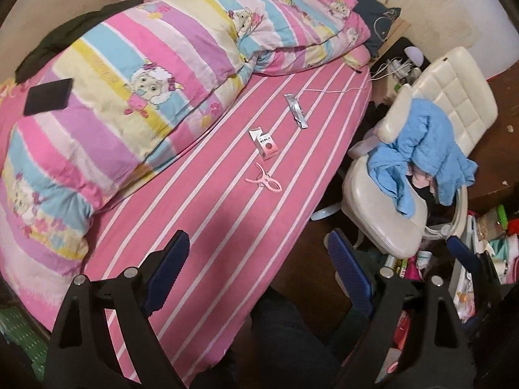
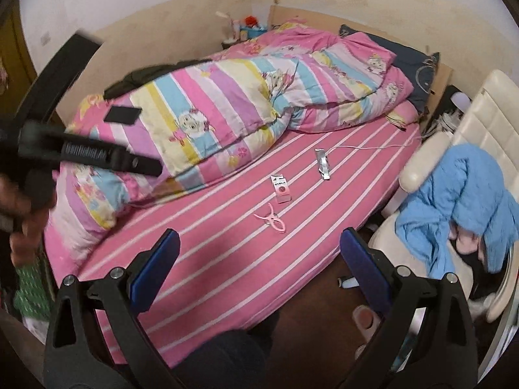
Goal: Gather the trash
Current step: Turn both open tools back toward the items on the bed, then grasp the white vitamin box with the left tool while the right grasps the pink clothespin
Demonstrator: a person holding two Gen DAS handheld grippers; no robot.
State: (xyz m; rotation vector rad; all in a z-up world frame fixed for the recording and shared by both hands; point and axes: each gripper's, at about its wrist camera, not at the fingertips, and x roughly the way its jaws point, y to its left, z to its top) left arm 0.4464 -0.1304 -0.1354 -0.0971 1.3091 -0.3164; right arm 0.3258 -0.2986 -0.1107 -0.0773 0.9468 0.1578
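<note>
On the pink striped bed sheet (image 1: 207, 227) lie a crumpled silver foil wrapper (image 1: 296, 110) (image 2: 322, 163), a small pink-and-white box (image 1: 266, 144) (image 2: 281, 189) and a pink plastic clip (image 1: 264, 181) (image 2: 272, 220). My left gripper (image 1: 258, 236) hangs open above the near end of the bed, well short of the clip, with nothing between its blue pads. The right gripper (image 2: 259, 231) is also open and holds nothing, over the bed's near edge. In the right wrist view a hand (image 2: 19, 210) carries the left gripper (image 2: 146, 165) at the left.
A striped cartoon quilt (image 1: 146, 74) covers the bed's far-left half, with a flat black object (image 1: 48, 97) on it. A white cable (image 1: 331, 90) runs off the sheet. A cream chair (image 1: 447, 97) with a blue garment (image 1: 421, 149) stands right of the bed. Clutter fills the floor at lower right.
</note>
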